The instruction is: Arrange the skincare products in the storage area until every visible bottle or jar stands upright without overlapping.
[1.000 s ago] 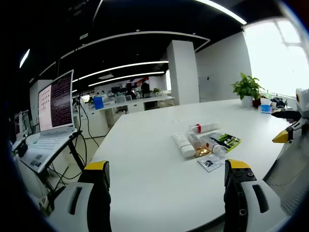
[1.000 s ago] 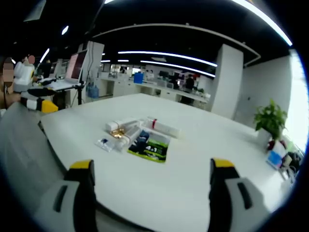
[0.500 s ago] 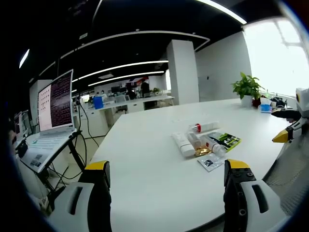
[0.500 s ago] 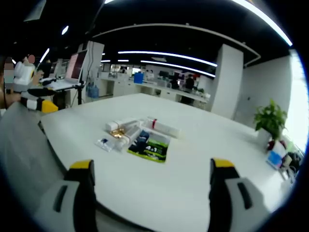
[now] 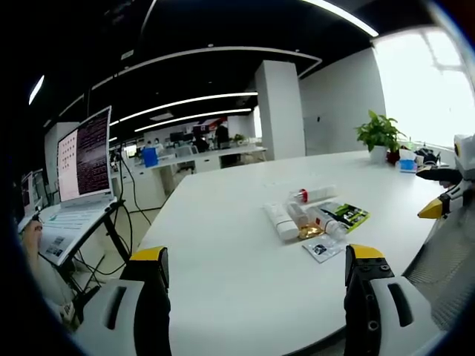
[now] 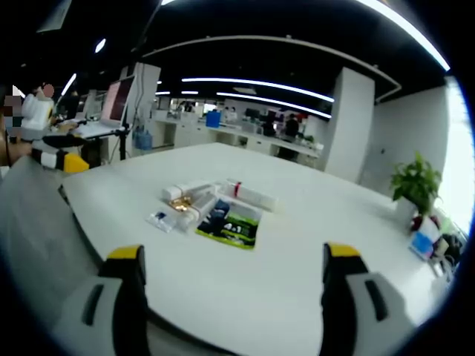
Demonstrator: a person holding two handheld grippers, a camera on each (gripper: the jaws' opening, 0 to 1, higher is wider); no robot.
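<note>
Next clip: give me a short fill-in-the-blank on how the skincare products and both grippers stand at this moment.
1. The skincare bottles are all lying ____ on the white table.
2. The green packet lies flat ____ the bottles.
3. The left gripper and the right gripper are both ____, holding nothing.
4. A potted ____ stands at the table's far edge.

Missing words: down; beside; open; plant

White table (image 5: 223, 252) bears toppled skincare bottles (image 5: 308, 216).

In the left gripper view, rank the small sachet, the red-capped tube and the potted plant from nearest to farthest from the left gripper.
1. Small sachet, closest table item, just beyond the left gripper.
2. Red-capped tube, at the cluster's far edge.
3. Potted plant, far right.
</note>
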